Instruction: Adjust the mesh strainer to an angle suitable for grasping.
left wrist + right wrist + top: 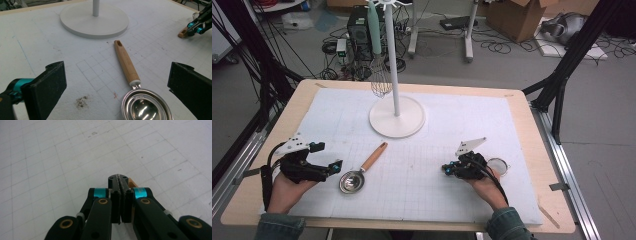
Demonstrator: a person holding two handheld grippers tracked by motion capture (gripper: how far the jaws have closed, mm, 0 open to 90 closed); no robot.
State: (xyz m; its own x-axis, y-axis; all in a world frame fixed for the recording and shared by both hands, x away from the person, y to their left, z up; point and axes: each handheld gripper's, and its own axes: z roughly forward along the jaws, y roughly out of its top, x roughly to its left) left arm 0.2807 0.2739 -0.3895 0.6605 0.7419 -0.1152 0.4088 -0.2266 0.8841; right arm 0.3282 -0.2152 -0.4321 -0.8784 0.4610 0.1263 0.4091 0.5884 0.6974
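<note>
A steel measuring spoon [350, 181] with a wooden handle [126, 62] lies on the white mat, bowl toward me. My left gripper [328, 156] is open just left of it; in the left gripper view the jaws stand wide on either side of the spoon [146, 108] without touching it. My right gripper [445, 169] is shut, low over the mat at the right. A second utensil lies under it: its round metal head [498, 166] shows behind the hand, and its wooden handle tip [131, 182] peeks out beside the closed jaws, also visible as a wooden tip [183, 32].
A white stand with a round base [397, 118] rises at the mat's far middle, and a whisk [380, 77] with a pale green handle hangs from it. The gridded mat [422, 190] covers most of the wooden table. Cables and boxes lie on the floor beyond.
</note>
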